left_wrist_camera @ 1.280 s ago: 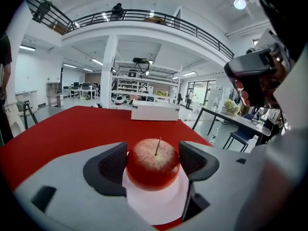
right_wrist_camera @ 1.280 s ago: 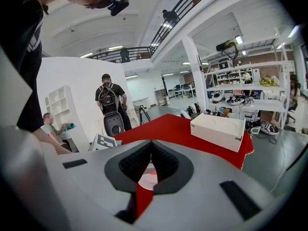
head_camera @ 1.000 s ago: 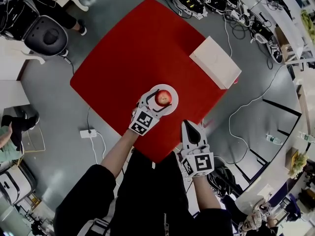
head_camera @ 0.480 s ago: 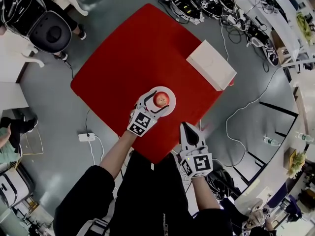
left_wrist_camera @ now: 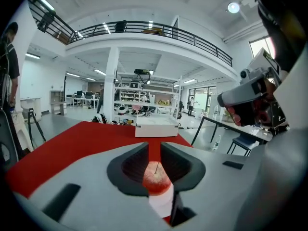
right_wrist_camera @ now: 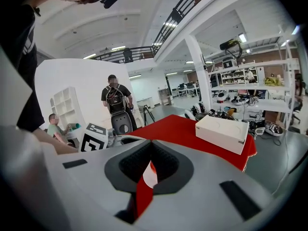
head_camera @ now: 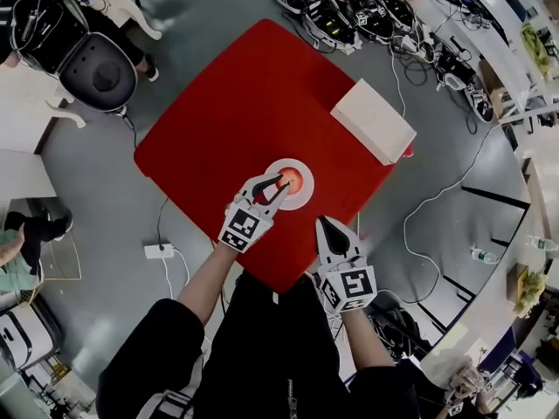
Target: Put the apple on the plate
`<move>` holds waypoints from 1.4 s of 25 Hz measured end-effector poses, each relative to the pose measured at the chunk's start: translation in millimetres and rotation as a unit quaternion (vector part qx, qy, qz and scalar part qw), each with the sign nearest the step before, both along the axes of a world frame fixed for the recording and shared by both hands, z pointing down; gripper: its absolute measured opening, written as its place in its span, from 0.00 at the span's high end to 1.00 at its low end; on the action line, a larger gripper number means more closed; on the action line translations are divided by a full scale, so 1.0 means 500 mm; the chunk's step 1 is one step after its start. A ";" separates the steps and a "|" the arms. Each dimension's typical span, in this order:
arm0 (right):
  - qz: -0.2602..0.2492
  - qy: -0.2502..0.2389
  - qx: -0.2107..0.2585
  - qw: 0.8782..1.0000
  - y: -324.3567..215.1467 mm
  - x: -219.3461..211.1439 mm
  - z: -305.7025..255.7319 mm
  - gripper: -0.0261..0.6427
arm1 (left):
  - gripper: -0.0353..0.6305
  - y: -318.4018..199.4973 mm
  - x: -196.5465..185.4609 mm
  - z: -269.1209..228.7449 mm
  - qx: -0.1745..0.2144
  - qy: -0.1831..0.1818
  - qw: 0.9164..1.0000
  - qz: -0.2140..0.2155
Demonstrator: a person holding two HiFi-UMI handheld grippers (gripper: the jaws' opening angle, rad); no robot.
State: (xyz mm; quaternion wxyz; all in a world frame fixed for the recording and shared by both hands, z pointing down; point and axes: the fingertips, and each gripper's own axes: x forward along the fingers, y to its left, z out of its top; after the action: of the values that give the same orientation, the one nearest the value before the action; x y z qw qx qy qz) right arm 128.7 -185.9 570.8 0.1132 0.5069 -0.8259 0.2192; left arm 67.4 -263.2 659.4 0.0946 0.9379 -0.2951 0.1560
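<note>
The apple (head_camera: 295, 179) is sitting on the white plate (head_camera: 276, 167), with its stem pointing up. The plate stands on the red surface (head_camera: 244, 103), in the part close to me. The left tool (head_camera: 281, 184) is just beside the plate, on my side of it, and its tips point at the apple. In the left gripper view I see its jaws closing, with only a narrow gap between them. Nothing is between the pads; the apple and a piece of the plate show through the gap, beyond the tips. So this tool is not holding the fruit.

The right tool (head_camera: 326, 223) hangs to the right of the plate, over the near edge of the surface and apart from the plate. Its jaws are together at the tips and they grip nothing. A white box (head_camera: 374, 122) lies on the far right side of the surface, well apart from the plate.
</note>
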 end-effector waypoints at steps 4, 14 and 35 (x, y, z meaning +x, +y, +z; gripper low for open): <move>-0.018 0.009 0.006 1.000 -0.026 -0.020 -0.032 0.94 | 0.94 -0.021 -0.037 -0.056 0.006 -0.008 1.000 -0.029; -0.028 0.011 0.041 0.999 -0.035 -0.032 -0.097 0.94 | 0.94 0.066 -0.089 -0.138 -0.015 -0.020 0.998 -0.052; -0.071 0.028 0.039 0.996 0.006 -0.068 -0.105 0.95 | 0.94 0.158 -0.121 -0.215 -0.001 -0.021 0.997 -0.078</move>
State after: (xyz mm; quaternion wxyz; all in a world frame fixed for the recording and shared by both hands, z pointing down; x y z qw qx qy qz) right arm 94.5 -183.1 518.2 0.1321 0.4566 -0.8644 0.1640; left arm 7.1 -184.3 552.0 0.1014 0.9085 -0.3689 0.1683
